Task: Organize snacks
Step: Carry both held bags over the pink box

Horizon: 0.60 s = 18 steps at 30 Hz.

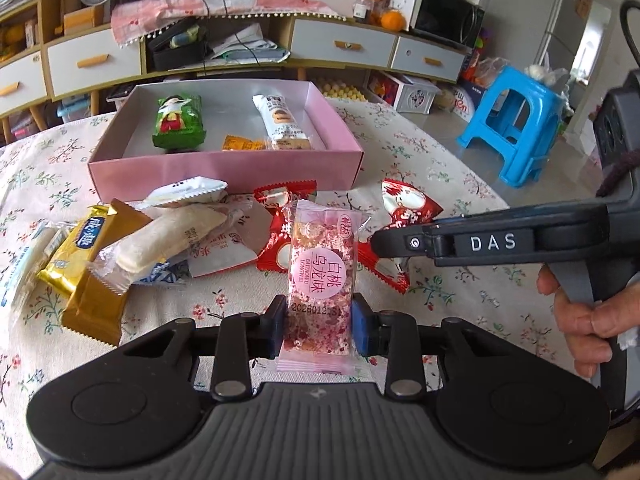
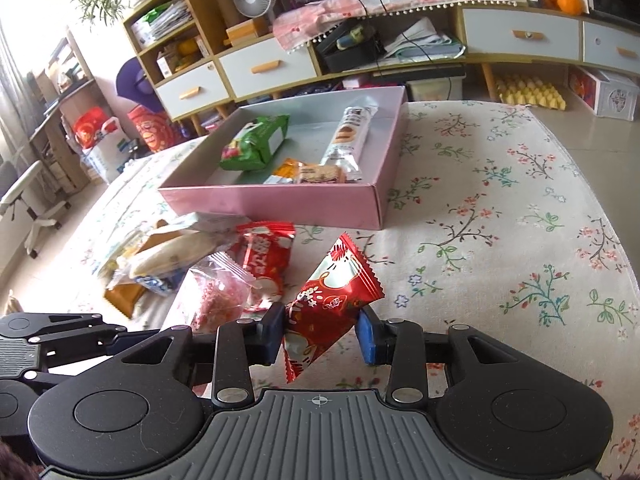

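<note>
A slim pink speckled snack bar (image 1: 319, 276) in glossy clear wrap stands pinched in the left hand-held gripper (image 1: 319, 326) above the floral desk (image 1: 460, 292). The right hand-held gripper (image 2: 322, 330) clamps a crinkly red foil packet (image 2: 334, 298), tilted. Beyond both lies the pink cardboard box (image 1: 224, 170), holding several snacks.
</note>
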Tool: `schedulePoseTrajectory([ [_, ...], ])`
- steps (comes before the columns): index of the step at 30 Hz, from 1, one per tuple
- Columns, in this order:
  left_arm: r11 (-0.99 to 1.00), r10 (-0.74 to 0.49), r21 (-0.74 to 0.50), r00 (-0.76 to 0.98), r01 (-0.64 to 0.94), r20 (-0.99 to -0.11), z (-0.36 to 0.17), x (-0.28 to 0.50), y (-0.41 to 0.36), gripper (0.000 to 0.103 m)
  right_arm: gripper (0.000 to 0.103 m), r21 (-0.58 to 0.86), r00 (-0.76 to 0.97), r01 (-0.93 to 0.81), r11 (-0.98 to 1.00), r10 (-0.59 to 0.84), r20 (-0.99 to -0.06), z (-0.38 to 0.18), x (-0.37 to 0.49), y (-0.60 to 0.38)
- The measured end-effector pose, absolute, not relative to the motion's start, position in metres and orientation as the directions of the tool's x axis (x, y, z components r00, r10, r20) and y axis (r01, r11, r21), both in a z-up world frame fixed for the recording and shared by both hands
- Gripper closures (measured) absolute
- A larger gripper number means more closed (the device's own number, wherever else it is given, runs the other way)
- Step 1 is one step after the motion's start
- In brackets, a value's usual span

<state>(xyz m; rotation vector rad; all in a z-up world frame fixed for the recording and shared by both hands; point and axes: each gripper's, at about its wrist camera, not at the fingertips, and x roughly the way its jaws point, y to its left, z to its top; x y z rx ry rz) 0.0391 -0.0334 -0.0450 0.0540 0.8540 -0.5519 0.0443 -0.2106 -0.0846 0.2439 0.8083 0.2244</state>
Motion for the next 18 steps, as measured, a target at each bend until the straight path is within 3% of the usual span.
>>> schedulePoseTrajectory([
  [18, 0.901, -0.429, -0.266, 0.62, 0.342, -0.657, -0.011, 0.068, 0.003, 0.073, 0.067, 0.42, 0.713, -0.086, 0.904, 0.35, -0.608, -0.053, 0.059, -0.212],
])
